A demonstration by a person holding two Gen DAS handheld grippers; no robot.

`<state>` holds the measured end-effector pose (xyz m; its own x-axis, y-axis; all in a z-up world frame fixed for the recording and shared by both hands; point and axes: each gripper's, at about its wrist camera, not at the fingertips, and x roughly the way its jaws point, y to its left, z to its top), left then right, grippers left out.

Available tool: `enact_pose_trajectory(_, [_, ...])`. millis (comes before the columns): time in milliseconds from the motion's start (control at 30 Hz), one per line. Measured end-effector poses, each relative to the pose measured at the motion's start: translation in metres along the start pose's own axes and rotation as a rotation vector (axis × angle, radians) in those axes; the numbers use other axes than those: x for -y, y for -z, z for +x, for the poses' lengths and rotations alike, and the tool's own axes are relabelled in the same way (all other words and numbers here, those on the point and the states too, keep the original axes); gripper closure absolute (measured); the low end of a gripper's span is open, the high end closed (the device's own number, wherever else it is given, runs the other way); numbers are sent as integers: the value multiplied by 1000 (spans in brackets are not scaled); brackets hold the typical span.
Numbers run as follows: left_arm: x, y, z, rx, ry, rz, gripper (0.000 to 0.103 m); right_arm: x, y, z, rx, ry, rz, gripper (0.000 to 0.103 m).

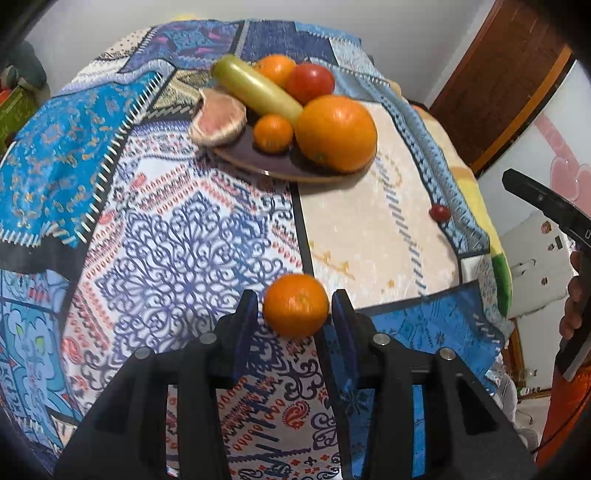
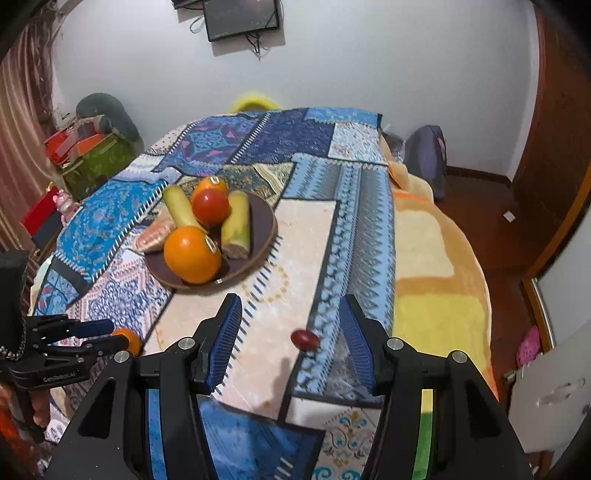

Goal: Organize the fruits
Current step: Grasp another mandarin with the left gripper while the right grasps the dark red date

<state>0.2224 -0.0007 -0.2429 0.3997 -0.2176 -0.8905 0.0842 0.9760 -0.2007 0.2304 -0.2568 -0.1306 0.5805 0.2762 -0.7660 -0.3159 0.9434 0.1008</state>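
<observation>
A small tangerine [image 1: 296,305] sits between the blue pads of my left gripper [image 1: 293,314], which is closed around it above the patterned cloth; it also shows in the right wrist view [image 2: 129,339]. A brown plate [image 1: 280,168] farther back holds a big orange [image 1: 336,133], a small tangerine [image 1: 272,133], a tomato [image 1: 309,83], a pale green fruit [image 1: 258,90] and a grapefruit piece [image 1: 218,120]. My right gripper [image 2: 291,339] is open above a small dark red fruit [image 2: 305,339] on the cloth.
The table [image 2: 424,258] has a patchwork cloth over a yellow blanket. Its right edge drops to a wooden floor [image 2: 491,221]. Boxes [image 2: 92,158] stand at the far left. A monitor [image 2: 242,16] hangs on the wall.
</observation>
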Motion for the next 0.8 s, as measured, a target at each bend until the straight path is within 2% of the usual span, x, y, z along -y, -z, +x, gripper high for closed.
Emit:
enact_pose_trajectory(167, [3,1,9,2,-12,17,62,8,11,15,-50,-4,20,51])
enact_pose_trajectory(267, [6,0,9,21,-19,35,66,14,17,27,-85,-14,42,51])
enact_pose_trajectory(667, [-11,-16,2,85,-17,8,66,17,31,66,-165,-35,47,52])
enact_pose_trajectory(800, [-13,-22,2,82,-15,23,66,16,35,76,-174,-23,44,60])
